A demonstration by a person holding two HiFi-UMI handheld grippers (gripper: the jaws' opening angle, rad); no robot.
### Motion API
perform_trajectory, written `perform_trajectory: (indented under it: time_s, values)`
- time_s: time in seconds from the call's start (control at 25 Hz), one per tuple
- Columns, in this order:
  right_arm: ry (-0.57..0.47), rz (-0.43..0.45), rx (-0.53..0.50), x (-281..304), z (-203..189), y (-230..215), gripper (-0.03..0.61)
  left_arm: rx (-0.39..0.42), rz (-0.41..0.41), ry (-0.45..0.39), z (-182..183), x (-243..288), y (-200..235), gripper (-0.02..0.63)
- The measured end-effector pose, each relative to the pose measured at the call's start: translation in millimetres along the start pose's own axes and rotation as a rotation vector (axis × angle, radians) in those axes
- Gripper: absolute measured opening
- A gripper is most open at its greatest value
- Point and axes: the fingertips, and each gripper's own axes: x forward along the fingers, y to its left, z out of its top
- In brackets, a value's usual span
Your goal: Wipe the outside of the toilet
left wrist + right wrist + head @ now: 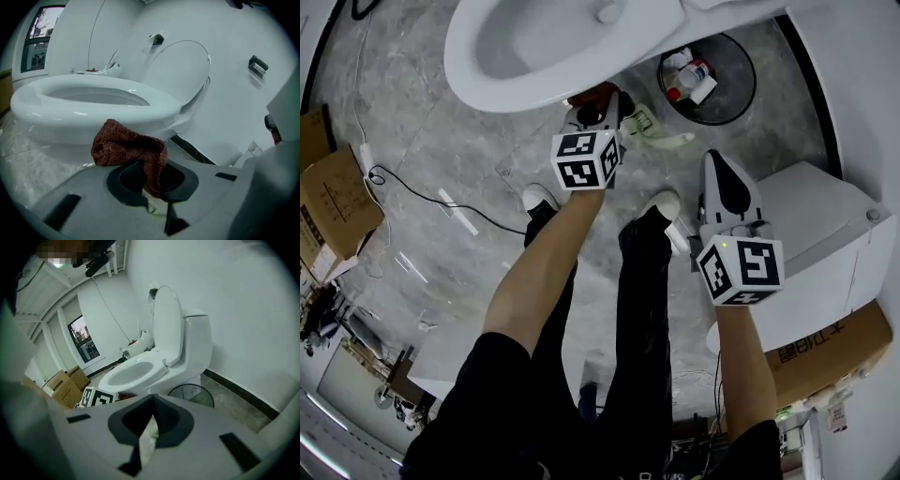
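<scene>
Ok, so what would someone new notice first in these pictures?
The white toilet, lid up, fills the top of the head view. Just under its rim, the left gripper has its fingers shut on a dark red cloth, close to the bowl's outside. A black bin holding bottles sits on the floor beside the toilet.

one toilet (534,47). one red cloth (592,92). two grippers: the left gripper (598,105) and the right gripper (713,159). two marker cubes (586,159) (741,270), one on each. one round bin (748,58). three cardboard boxes (336,202) (311,139) (830,354). two white shoes (539,197) (661,203). one black cable (422,195).
</scene>
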Motion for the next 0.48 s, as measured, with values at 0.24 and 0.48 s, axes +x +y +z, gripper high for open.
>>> perform_trajectory:
  time_s: [0.24, 0.48]
  values:
    - [0.009, -0.024, 0.022, -16, -15, -25, 0.002, 0.058, -0.104, 0.002, 23, 41, -60, 0.051]
    - [-0.004, -0.046, 0.039, -28, -14, -42, 0.002, 0.102, -0.151, 0.020, 33, 64, -88, 0.051]
